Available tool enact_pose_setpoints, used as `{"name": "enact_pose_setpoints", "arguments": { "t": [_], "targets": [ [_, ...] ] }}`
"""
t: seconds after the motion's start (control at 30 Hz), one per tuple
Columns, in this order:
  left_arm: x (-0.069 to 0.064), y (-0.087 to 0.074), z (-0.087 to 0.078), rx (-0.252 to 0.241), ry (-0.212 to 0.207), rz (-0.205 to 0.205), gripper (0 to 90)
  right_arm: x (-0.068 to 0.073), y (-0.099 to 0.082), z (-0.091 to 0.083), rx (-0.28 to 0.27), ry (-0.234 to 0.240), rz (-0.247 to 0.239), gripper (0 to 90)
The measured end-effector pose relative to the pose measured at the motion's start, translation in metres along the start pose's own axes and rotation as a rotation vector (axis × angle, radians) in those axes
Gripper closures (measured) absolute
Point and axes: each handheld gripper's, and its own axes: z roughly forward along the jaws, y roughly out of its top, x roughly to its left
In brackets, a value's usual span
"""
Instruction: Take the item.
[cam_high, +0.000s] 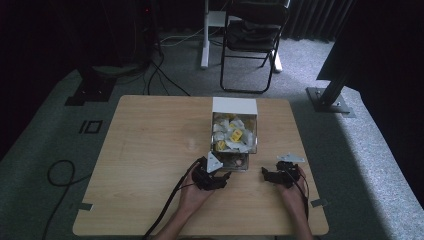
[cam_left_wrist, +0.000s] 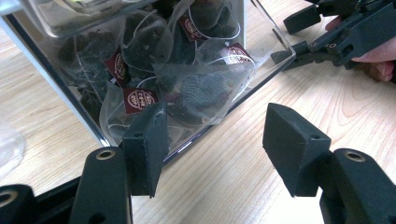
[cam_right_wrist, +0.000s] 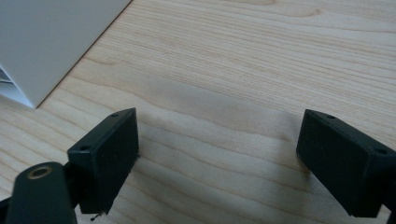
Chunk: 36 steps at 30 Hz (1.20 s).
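Left gripper (cam_left_wrist: 212, 140) fingers (cam_left_wrist: 147, 147) wide beside clear box (cam_left_wrist: 268, 70) corner, bare table (cam_left_wrist: 243, 163) between.

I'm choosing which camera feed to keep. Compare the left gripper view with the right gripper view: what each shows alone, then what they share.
Left gripper view alone: a clear box of mesh tea bags with dark red tags, and the other hand's claw beyond it. Right gripper view alone: a plain white box corner. Shared: the light wooden table and an open claw of black jaws holding nothing, the left claw and the right claw.
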Motion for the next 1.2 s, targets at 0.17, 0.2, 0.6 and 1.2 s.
{"name": "enact_pose_setpoints", "arguments": {
  "t": [0.17,0.2,0.6,1.2],
  "targets": [
    [-0.001,-0.001,-0.002,0.000,-0.006,0.001,41.7,0.000,0.000,0.000,0.000,-0.001,-0.001,12.6],
    [-0.002,-0.001,-0.002,0.002,-0.007,0.004,41.7,0.000,0.000,0.000,0.000,-0.001,-0.001,12.6],
    [-0.009,-0.006,-0.009,-0.007,-0.021,-0.002,41.8,0.000,0.000,0.000,0.000,0.000,0.000,12.6],
    [-0.019,-0.009,-0.014,0.007,0.007,0.026,50.9,0.000,0.000,0.000,-0.001,-0.001,-0.001,12.6]
  ]
}}
